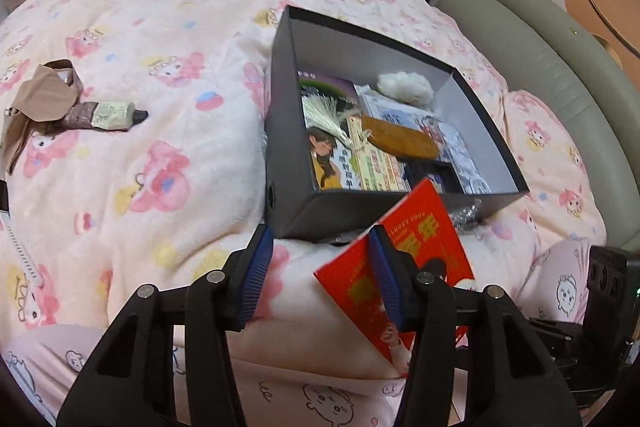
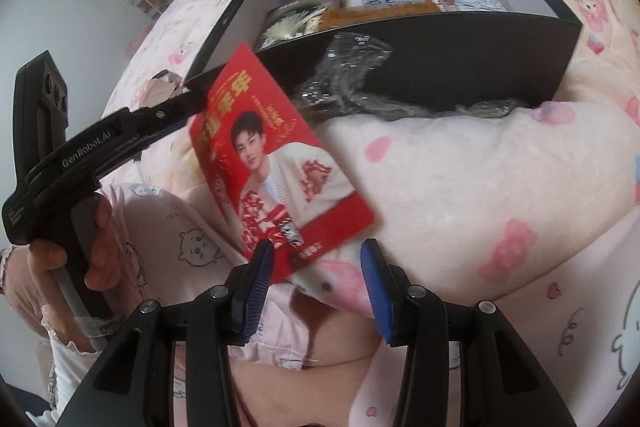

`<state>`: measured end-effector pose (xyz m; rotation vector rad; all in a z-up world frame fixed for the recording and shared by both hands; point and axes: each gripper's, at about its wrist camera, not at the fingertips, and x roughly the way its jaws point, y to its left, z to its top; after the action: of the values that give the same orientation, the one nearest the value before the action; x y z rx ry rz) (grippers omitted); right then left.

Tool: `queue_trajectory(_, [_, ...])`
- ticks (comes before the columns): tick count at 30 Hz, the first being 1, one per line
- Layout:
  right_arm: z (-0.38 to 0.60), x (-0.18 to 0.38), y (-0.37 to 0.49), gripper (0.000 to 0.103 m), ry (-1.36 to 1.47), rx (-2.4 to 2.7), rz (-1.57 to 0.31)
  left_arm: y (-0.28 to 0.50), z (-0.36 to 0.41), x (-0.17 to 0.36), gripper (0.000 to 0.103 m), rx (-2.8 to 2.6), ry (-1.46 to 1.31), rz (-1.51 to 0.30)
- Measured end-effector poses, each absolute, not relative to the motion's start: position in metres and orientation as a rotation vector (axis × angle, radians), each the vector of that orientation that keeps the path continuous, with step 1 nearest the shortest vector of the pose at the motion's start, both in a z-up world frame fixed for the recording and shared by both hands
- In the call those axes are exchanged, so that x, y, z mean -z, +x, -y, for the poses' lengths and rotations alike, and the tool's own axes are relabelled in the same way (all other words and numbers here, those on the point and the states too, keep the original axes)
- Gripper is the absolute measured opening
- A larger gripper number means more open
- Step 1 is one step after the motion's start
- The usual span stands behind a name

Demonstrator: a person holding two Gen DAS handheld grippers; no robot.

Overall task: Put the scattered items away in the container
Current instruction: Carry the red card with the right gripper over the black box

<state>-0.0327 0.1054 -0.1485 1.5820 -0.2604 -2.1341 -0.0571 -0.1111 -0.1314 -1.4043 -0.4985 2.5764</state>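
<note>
My left hand-held gripper (image 1: 320, 233) stands open, and so does my right hand-held gripper (image 2: 316, 247). The red card (image 1: 424, 227) hangs tilted between them, just outside the black box's (image 1: 316, 215) near wall, over the bed (image 1: 168, 67). I can't tell what carries it.

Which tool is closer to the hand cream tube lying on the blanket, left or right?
Left. The left tool has the tube off to its left across the blanket; the right tool works on the left tool's other side, farther from it.
</note>
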Motion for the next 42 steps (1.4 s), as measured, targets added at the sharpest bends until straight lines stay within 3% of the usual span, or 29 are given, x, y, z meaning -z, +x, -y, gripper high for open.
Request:
queue_trajectory(3, [-0.101, 0.147, -0.033, 0.041, 1.567, 2.119, 0.272, -0.054, 0.104, 0.134, 0.044, -2.54, -1.422, 0.484])
queue_trajectory(7, [-0.098, 0.139, -0.039, 0.043, 1.544, 2.155, 0.259, -0.045, 0.097, 0.133, 0.044, -2.537, -1.43, 0.437])
queue_trajectory(15, [-0.112, 0.118, -0.06, 0.043, 1.485, 2.265, 0.293, -0.036, 0.098, 0.138, 0.045, -2.454, -1.443, 0.515])
queue_trajectory(20, [-0.116, 0.137, -0.055, 0.043, 1.557, 2.23, 0.305, -0.042, 0.106, 0.133, 0.048, -2.505, -1.328, 0.613])
queue_trajectory(27, [-0.107, 0.147, -0.056, 0.043, 1.517, 2.196, 0.342, -0.053, 0.092, 0.146, 0.048, -2.39, -1.407, 0.564])
queue_trajectory(30, [-0.105, 0.143, -0.059, 0.037, 1.529, 2.207, 0.316, -0.056, 0.088, 0.161, 0.051, -2.282, -1.506, 0.57])
queue_trajectory(42, [-0.116, 0.144, -0.069, 0.037, 1.628, 2.275, 0.269, -0.057, 0.099, 0.161, 0.056, -2.245, -1.467, 0.759])
